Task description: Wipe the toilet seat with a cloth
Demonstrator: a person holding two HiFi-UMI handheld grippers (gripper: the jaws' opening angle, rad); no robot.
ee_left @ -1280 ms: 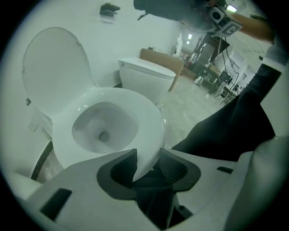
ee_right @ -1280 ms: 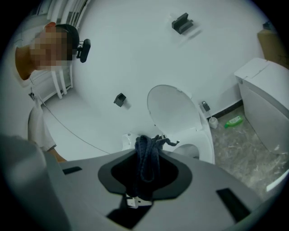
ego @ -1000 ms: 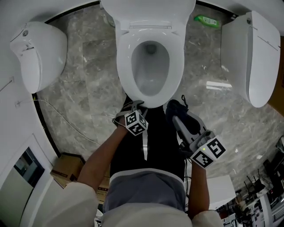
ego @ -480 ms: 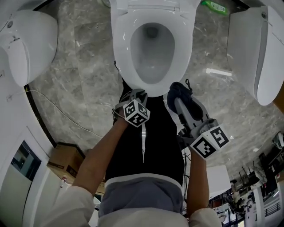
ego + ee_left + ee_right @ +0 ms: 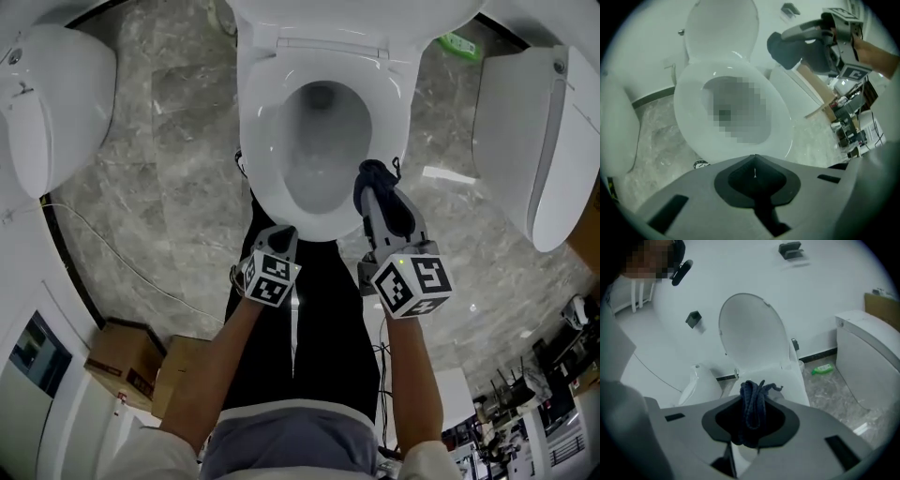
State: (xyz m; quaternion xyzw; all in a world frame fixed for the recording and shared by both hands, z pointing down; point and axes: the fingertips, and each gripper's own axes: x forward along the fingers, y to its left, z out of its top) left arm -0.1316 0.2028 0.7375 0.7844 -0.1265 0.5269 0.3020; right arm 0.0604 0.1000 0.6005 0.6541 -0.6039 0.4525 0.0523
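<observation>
The white toilet seat (image 5: 262, 141) lies down on the bowl with the lid (image 5: 750, 333) raised behind it. My right gripper (image 5: 377, 192) is shut on a bunched dark blue cloth (image 5: 373, 178), which hangs over the right side of the seat rim. From the right gripper view the cloth (image 5: 753, 404) fills the gap between the jaws. My left gripper (image 5: 281, 242) sits just in front of the seat's front edge. Its jaws have just been closing and now meet with nothing between them (image 5: 755, 157). The left gripper view also catches the cloth (image 5: 783, 49) at upper right.
Two more white toilets stand at the left (image 5: 47, 103) and right (image 5: 534, 141). A green bottle (image 5: 459, 44) lies on the marble floor by the wall. A thin cable (image 5: 112, 244) and a cardboard box (image 5: 122, 361) are at lower left. The person's dark trousers (image 5: 309, 319) are below the bowl.
The right gripper has carried the cloth forward and down, from in front of the bowl to over the seat's right side. The left gripper has rolled and stays by the front edge.
</observation>
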